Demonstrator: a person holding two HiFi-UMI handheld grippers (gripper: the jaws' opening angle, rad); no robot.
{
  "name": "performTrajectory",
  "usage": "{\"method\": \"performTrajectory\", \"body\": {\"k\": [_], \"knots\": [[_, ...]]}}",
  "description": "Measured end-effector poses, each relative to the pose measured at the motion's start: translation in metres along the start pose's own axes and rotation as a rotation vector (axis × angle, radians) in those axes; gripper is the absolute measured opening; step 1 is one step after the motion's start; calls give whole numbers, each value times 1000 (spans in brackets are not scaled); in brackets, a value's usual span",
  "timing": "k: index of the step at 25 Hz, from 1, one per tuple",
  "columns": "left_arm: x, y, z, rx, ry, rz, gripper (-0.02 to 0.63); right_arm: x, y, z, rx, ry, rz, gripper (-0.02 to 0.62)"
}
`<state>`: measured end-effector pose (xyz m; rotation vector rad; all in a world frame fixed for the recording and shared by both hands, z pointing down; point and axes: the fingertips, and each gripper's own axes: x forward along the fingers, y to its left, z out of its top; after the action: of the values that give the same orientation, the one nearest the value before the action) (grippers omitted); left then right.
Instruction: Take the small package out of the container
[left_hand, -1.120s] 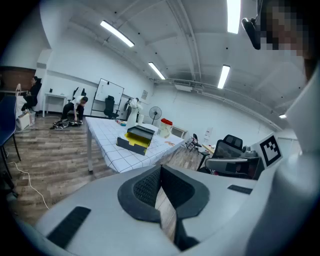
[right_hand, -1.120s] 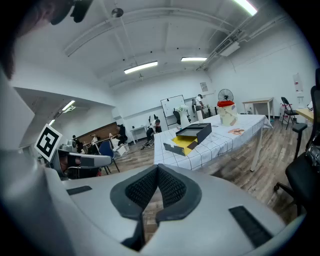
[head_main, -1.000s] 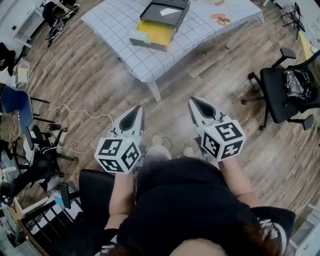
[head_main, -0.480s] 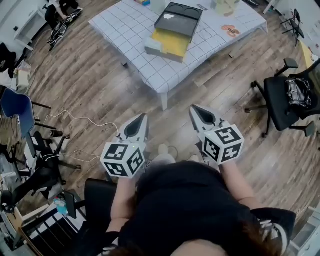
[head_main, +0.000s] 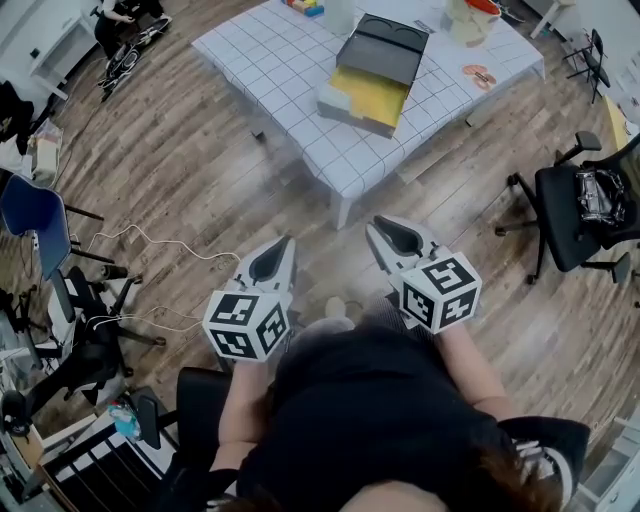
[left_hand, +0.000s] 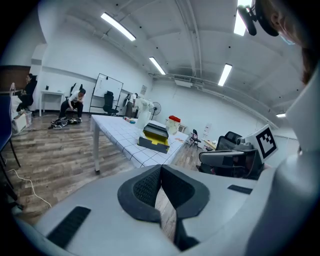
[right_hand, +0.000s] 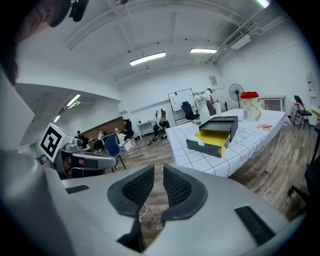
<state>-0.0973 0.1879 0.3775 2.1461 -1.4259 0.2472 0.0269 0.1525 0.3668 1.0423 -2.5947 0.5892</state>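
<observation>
Two grey plastic grippers, both empty, held over brown wood-plank floor (head_main: 180, 170), well short of the table.
Left gripper (head_main: 282, 248) has its ribbed black pads (left_hand: 145, 186) pressed together at the tips, nothing between them; right gripper (head_main: 378, 228) has its jaws opening, a narrow slit between the textured pads (right_hand: 178, 188), only floor seen through it; each carries a white cube with square black markers; the black rectangular container with a yellow inner layer (head_main: 375, 75) and a pale grey front edge sits on the white grid-patterned table (head_main: 290, 60), far from both tools; the small package itself cannot be made out; a black swivel office chair (head_main: 575, 215) stands to the right.
</observation>
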Motion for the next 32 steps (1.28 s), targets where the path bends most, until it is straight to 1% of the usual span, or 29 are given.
{"method": "performTrajectory", "body": {"k": [4,10,14,22,28,32], "knots": [[7,11,5,-11,-2,0,26,14,2,10,-10,3,26,74],[29,26,20,-35,-18,14,26,40,-12,25,-43,19,53,104],[50,37,39,-56,-26,34,26,68,-29,42,-70,39,83,116],[102,58,71,-68,-18,82,26,119,-67,72,-110,65,151,129],[149,70,92,-77,-11,116,26,149,-105,92,-125,79,182,144],[171,78,104,-72,-17,138,26,170,-124,100,-138,92,196,154]]}}
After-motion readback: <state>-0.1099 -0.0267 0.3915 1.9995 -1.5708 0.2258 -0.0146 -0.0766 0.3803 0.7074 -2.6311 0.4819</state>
